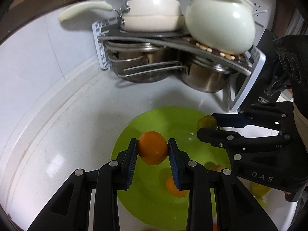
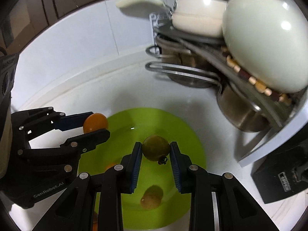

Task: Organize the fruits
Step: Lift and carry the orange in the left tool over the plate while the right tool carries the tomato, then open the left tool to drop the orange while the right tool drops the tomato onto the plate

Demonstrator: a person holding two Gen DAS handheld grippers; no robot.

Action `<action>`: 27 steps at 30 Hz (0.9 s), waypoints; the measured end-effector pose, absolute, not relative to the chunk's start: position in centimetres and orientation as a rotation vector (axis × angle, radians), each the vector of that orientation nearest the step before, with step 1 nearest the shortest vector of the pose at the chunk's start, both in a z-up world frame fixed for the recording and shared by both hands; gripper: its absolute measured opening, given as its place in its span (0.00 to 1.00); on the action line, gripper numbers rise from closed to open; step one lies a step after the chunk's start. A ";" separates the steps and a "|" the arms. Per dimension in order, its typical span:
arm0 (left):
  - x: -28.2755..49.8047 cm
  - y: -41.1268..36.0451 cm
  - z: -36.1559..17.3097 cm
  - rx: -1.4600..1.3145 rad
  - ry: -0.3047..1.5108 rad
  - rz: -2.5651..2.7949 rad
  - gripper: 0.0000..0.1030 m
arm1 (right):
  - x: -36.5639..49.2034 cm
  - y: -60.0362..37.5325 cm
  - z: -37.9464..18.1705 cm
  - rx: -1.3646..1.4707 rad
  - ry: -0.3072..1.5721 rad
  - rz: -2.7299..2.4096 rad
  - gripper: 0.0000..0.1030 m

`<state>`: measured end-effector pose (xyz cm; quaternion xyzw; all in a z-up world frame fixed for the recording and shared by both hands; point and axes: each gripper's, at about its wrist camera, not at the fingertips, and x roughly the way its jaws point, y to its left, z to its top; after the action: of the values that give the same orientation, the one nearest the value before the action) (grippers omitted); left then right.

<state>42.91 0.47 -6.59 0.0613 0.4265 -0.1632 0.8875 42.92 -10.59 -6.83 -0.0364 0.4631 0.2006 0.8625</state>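
Note:
My left gripper (image 1: pixel 152 148) is shut on an orange (image 1: pixel 153 147) and holds it above a lime green plate (image 1: pixel 134 127). My right gripper (image 2: pixel 156 150) is shut on a round green-yellow fruit (image 2: pixel 156 147) with a dark stem, also above the plate (image 2: pixel 188 138). In the left wrist view the right gripper (image 1: pixel 207 126) comes in from the right holding the green fruit (image 1: pixel 207 122). In the right wrist view the left gripper (image 2: pixel 96 128) comes in from the left with the orange (image 2: pixel 95 122). A second orange (image 1: pixel 173 189) and a brownish fruit (image 2: pixel 151 197) lie on the plate.
A white rack (image 1: pixel 248 88) at the back holds steel pots (image 1: pixel 204 77), a cream pan (image 1: pixel 152 17) and a white pot (image 1: pixel 221 25). Yellow-green fruits (image 1: pixel 259 189) lie on the white counter (image 1: pixel 57 134) right of the plate. A black box (image 2: pixel 283 175) stands at right.

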 end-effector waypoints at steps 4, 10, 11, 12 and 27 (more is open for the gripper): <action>43.8 0.3 -7.6 0.127 0.914 -0.348 0.31 | 43.7 -10.7 -7.9 -0.075 1.006 0.427 0.30; 44.7 0.2 -8.7 0.132 0.939 -0.354 0.31 | 44.1 -10.8 -8.5 -0.081 1.022 0.429 0.30; 44.8 0.1 -8.8 0.134 0.939 -0.354 0.31 | 44.2 -10.7 -8.5 -0.083 1.025 0.429 0.30; 44.9 0.0 -8.9 0.136 0.941 -0.354 0.31 | 44.3 -10.6 -8.6 -0.084 1.027 0.430 0.30; 44.9 0.0 -9.4 0.152 0.950 -0.329 0.42 | 44.8 -10.4 -9.2 -0.087 1.037 0.433 0.30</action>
<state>44.92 0.05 -9.45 0.0729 0.4549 -0.1574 0.8735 44.82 -10.41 -9.20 -0.0414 0.4913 0.2054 0.8454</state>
